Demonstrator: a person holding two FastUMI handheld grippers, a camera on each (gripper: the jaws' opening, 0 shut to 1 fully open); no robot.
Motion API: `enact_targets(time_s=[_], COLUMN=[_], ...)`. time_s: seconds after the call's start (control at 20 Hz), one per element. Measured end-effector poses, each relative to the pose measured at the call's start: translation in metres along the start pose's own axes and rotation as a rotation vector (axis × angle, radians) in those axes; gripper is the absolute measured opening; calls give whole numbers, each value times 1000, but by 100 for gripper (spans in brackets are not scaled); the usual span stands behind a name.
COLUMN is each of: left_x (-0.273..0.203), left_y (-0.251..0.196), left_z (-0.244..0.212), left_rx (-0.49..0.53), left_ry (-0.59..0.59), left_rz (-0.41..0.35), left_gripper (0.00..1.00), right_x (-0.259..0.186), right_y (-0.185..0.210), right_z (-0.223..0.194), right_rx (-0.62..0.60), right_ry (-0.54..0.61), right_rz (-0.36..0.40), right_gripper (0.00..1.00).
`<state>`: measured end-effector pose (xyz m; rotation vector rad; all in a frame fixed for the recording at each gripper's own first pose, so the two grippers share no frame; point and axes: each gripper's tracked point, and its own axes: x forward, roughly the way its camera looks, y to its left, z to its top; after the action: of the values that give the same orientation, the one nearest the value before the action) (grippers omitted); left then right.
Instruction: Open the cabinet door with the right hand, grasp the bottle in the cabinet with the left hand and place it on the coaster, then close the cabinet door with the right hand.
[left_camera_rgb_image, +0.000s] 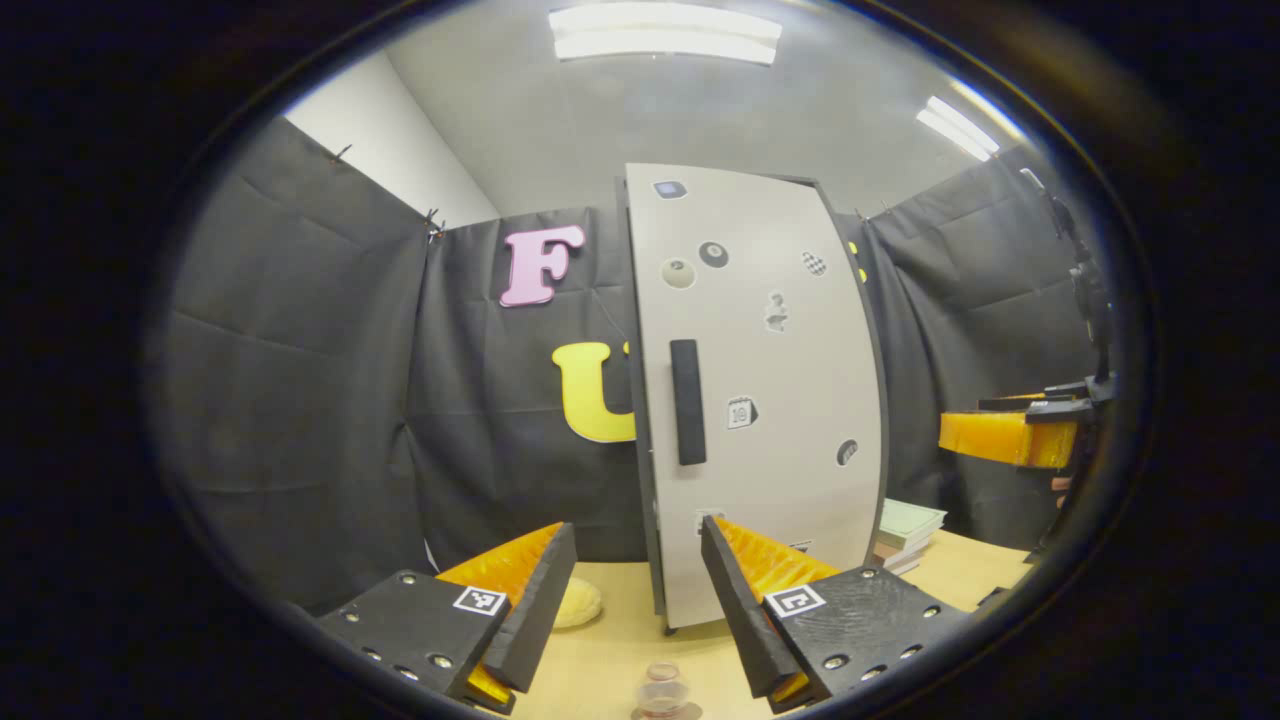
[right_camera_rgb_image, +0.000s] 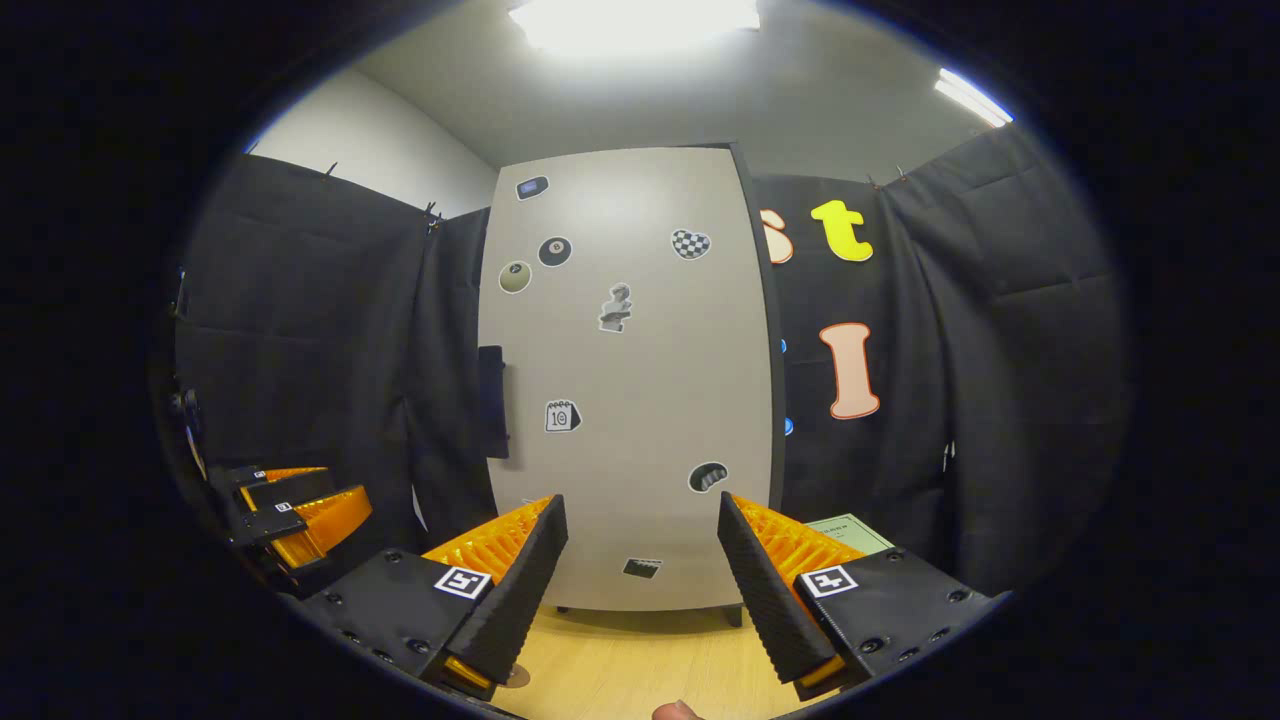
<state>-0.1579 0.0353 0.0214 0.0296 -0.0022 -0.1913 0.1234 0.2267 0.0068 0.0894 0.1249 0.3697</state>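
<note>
The white cabinet door (left_camera_rgb_image: 760, 400) with stickers looks shut, its black handle (left_camera_rgb_image: 688, 400) on the left edge. A small clear bottle (left_camera_rgb_image: 662, 688) stands on the wooden table at the bottom edge, on a brownish round coaster (left_camera_rgb_image: 690, 712) that is mostly cut off. My left gripper (left_camera_rgb_image: 635, 590) is open above and behind the bottle, holding nothing. My right gripper (right_camera_rgb_image: 640, 580) is open, facing the door (right_camera_rgb_image: 630, 400) from a short distance, well right of the handle (right_camera_rgb_image: 491, 400). It appears at the far right (left_camera_rgb_image: 1010, 437) in the left gripper view.
A pale yellow round object (left_camera_rgb_image: 578, 603) lies on the table (left_camera_rgb_image: 620, 660) left of the cabinet foot. A stack of books (left_camera_rgb_image: 908, 530) sits right of the cabinet. The left gripper (right_camera_rgb_image: 300, 515) shows at the far left. A fingertip (right_camera_rgb_image: 680, 711) pokes in at the bottom.
</note>
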Motion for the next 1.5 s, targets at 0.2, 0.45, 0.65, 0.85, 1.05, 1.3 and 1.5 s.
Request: enact_targets(time_s=[0.2, 0.45, 0.65, 0.85, 1.05, 1.3, 1.5], left_x=[-9, -23, -26, -27, -28, -30, -25], left_y=[-31, -57, -72, -73, -66, -53, -46], left_z=[6, 9, 8, 15, 14, 15, 12], left_rx=[-1, 18, 22, 39, 23, 9, 0], left_ry=[-1, 1, 7, -9, -9, -10, -10], left_rz=[13, 53, 29, 11, -5, -2, -1], left_gripper=[76, 78, 76, 80, 80, 80, 81], right_x=[-21, -43, -57, -62, -60, -59, -56], right_y=[-32, -61, -68, -63, -52, -42, -42], right_z=[-7, -22, -26, -19, -14, -12, -14], right_rx=[13, -6, 2, 3, -6, -24, -23], right_ry=[3, -1, -6, -26, -45, -52, -49], right_rz=[-8, -8, -19, -30, -41, -56, -76], right_gripper=[92, 92, 96, 96, 96, 92, 92])
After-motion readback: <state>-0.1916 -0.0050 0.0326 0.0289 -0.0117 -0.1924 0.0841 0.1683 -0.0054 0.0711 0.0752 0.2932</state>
